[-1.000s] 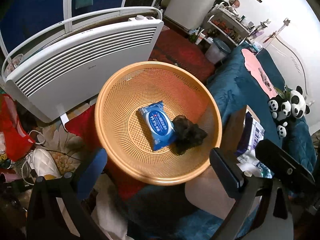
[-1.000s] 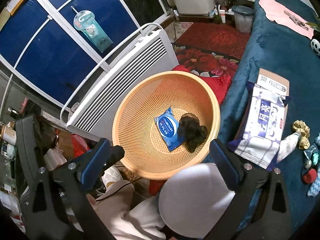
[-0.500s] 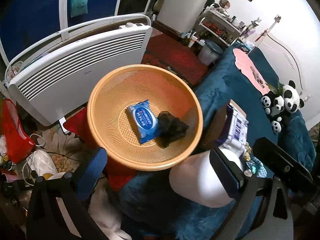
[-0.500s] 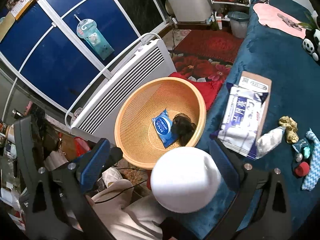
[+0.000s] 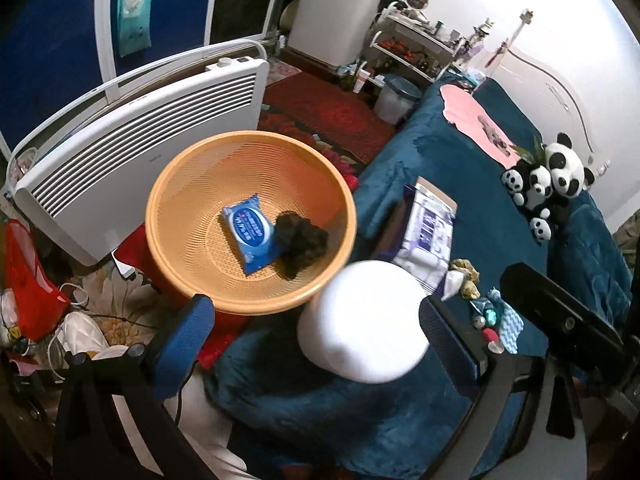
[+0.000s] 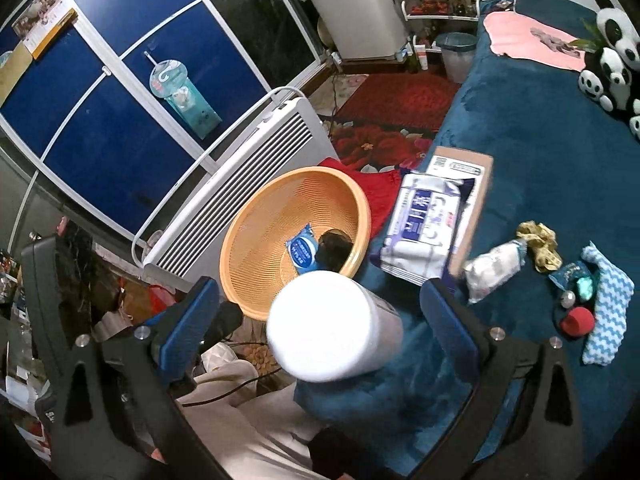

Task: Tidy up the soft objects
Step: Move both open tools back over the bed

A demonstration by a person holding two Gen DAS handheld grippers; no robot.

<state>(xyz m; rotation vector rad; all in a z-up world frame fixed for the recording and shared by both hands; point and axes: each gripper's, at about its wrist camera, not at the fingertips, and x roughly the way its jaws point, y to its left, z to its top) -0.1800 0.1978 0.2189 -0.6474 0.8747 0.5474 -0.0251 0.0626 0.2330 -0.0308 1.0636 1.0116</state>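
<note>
An orange mesh basket (image 5: 188, 184) (image 6: 256, 240) holds a blue wipes pack (image 5: 248, 232) (image 6: 302, 252) and a dark fabric clump (image 5: 302, 238) (image 6: 334, 246). On the blue bedspread lie a large white-and-purple wipes pack (image 5: 426, 232) (image 6: 422, 228), a white tube-like pack (image 6: 494, 270), a yellow scrunchie (image 6: 540, 244), a blue-white zigzag cloth (image 6: 608, 308) and a red ball (image 6: 576, 320). A white cylinder (image 5: 362, 320) (image 6: 326, 326) stands between both grippers' fingers. My left gripper (image 5: 316, 336) and right gripper (image 6: 320, 320) are open and empty.
A white panel heater (image 5: 140, 140) stands behind the basket. Panda plush toys (image 5: 544, 176) sit at the bed's far side beside a pink cloth (image 5: 476, 120). A cardboard box (image 6: 468, 184) lies under the large wipes pack. Clutter and a red bag (image 5: 28, 280) lie on the floor at left.
Both grippers have pulled back and up from the basket. The basket looks smaller, the white cylinder has come fully into view, and more of the bed's objects show.
</note>
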